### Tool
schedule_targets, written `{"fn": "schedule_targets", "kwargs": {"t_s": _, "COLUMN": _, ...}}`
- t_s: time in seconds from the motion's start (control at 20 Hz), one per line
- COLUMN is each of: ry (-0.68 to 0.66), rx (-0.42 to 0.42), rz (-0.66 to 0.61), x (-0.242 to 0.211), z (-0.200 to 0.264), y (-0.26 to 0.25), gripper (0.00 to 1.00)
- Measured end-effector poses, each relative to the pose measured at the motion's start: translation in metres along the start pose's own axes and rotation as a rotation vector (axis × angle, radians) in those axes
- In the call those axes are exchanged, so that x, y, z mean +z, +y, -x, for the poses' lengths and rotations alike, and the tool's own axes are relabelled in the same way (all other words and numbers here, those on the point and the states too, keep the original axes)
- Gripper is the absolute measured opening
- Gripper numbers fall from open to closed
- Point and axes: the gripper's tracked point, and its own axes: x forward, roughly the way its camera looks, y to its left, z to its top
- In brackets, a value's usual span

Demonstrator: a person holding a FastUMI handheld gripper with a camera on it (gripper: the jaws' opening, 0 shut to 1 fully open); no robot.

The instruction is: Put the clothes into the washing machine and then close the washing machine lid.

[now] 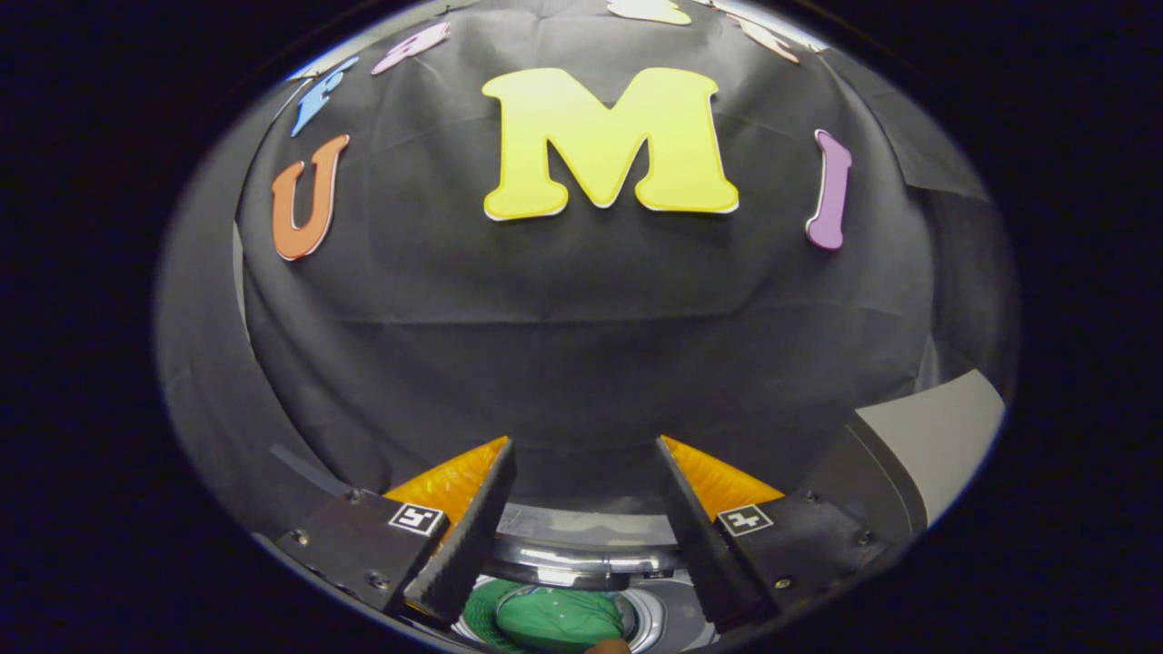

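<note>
Gripper [584,454] fingers spread, holding nothing; green clothes [556,619] lie below between them, inside washing machine drum [581,563].

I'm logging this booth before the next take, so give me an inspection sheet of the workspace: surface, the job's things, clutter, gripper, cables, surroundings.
Surface: a pale grey panel beyond the fingers off to one side; what it belongs to cannot be told.
Job's things: green clothes lie inside the washing machine drum, whose shiny rim shows between the fingers; the opening is uncovered, and the lid cannot be identified.
Clutter: nothing seen.
Gripper: gripper open, fingers wide apart above the drum, holding nothing.
Cables: nothing seen.
Surroundings: black cloth wall straight ahead, creased.
</note>
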Motion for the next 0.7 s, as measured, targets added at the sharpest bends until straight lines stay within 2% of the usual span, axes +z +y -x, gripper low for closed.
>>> {"fn": "schedule_targets", "kwargs": {"t_s": 0.3, "ry": 0.003, "rx": -0.003, "rz": -0.015, "x": -0.032, "z": 0.033, "y": 0.004, "gripper": 0.95}}
{"fn": "schedule_targets", "kwargs": {"t_s": 0.45, "ry": 0.062, "rx": 0.006, "rz": -0.028, "x": -0.066, "z": 0.055, "y": 0.008, "gripper": 0.94}}
{"fn": "schedule_targets", "kwargs": {"t_s": 0.55, "ry": 0.148, "rx": 0.019, "rz": -0.02, "x": -0.103, "z": 0.069, "y": 0.01, "gripper": 0.94}}
{"fn": "schedule_targets", "kwargs": {"t_s": 0.7, "ry": 0.238, "rx": 0.023, "rz": -0.069, "x": -0.148, "z": 0.1, "y": 0.007, "gripper": 0.94}}
